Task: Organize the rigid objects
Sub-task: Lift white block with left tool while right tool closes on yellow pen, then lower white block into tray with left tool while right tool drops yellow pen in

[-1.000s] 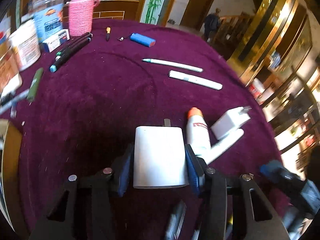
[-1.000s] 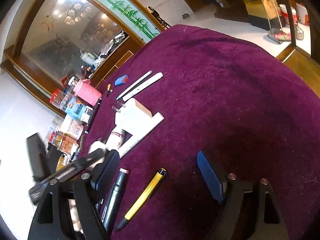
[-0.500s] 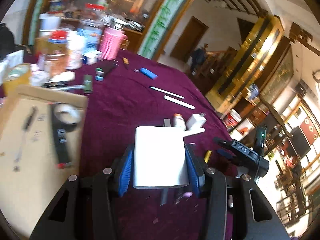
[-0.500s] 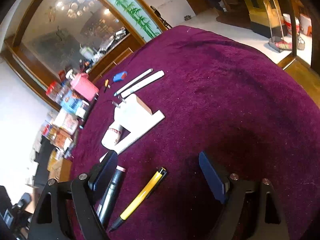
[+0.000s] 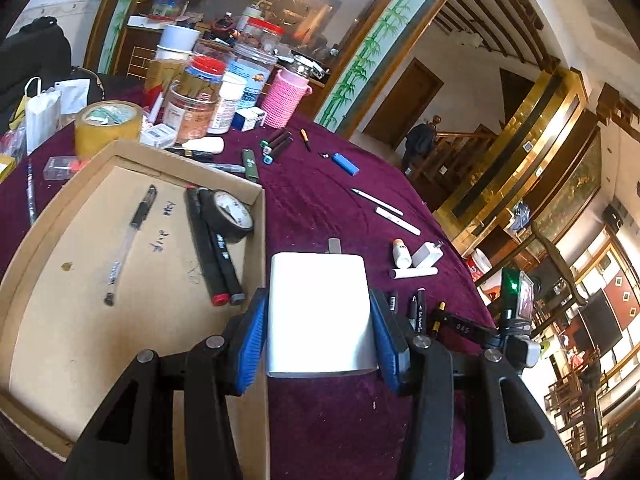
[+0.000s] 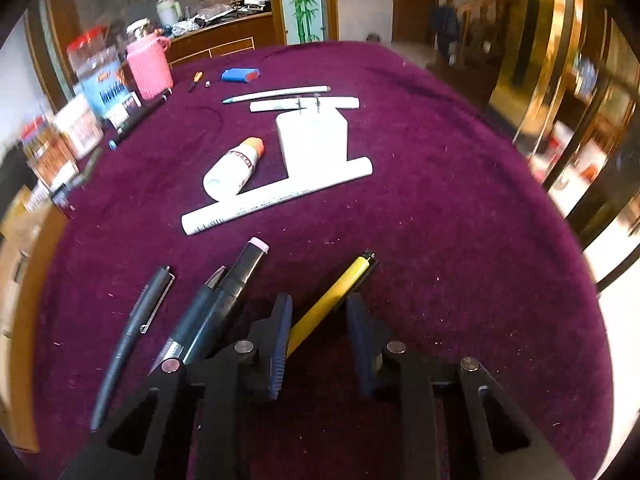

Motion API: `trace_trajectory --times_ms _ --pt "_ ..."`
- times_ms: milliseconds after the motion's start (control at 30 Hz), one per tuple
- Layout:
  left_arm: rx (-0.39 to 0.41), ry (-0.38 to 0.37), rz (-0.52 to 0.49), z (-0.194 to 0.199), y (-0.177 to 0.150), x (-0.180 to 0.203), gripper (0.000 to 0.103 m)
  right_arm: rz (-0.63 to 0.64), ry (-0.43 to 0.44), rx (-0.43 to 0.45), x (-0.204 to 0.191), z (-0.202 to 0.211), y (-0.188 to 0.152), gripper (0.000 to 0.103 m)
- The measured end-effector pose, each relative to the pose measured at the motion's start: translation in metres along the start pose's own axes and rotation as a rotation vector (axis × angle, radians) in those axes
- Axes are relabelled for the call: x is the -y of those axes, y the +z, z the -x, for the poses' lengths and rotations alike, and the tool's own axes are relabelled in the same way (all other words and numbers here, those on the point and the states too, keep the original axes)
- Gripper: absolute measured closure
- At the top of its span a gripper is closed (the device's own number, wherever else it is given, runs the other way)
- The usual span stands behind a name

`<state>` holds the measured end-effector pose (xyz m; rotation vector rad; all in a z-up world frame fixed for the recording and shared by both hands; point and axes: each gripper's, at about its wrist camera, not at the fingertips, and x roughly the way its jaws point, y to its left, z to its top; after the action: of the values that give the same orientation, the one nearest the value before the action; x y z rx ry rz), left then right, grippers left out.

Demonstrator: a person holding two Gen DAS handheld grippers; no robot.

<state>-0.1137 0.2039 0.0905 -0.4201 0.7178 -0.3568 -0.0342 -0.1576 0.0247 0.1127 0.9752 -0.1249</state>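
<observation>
My left tool (image 5: 320,322) is clamped on the white charger block (image 5: 320,312), both blue pads flat against its sides, the block lifted clear of the purple tabletop (image 5: 320,200). It hangs right at the edge of the cardboard tray (image 5: 120,264), over the tray's right wall. In the tray I can see a clear pen (image 5: 130,236), two black markers (image 5: 210,248) side by side and a roll of black tape (image 5: 230,216) leaning on them.

Over on the right, my right tool (image 6: 320,320) has just been closing and the jaws now stand narrow around the yellow pen (image 6: 332,300). The pen runs slantwise through the gap; it touches the left pad, but I cannot tell whether the right pad has met it, so no firm grip that I can call. The pen lies on the cloth. Just left of it lie a pink-capped marker (image 6: 240,276) and a dark pen (image 6: 136,328). Further up the tabletop a second white charger (image 6: 314,140) rests against a white tube (image 6: 276,196), with an orange-capped bottle (image 6: 236,168) beside them.
</observation>
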Motion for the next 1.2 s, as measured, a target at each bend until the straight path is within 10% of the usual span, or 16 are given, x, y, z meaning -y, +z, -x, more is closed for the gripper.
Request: trace_trajectory --times_ms 100,500,900,1200 --pt "0.025 0.017 0.007 0.012 0.000 -0.009 0.056 -0.018 0.044 0.010 0.006 0.004 -0.001 0.095" --pt "0.060 0.146 0.079 0.028 0.006 -0.068 0.055 -0.187 0.399 0.064 0.027 0.050 -0.011 0.094" --pt "-0.105 0.369 0.037 -0.020 0.052 -0.125 0.055 0.032 0.736 -0.049 -0.126 0.065 0.017 0.094" --pt "-0.248 0.411 0.093 -0.065 0.075 -0.147 0.055 0.168 0.758 -0.206 -0.248 0.019 0.023 0.093"
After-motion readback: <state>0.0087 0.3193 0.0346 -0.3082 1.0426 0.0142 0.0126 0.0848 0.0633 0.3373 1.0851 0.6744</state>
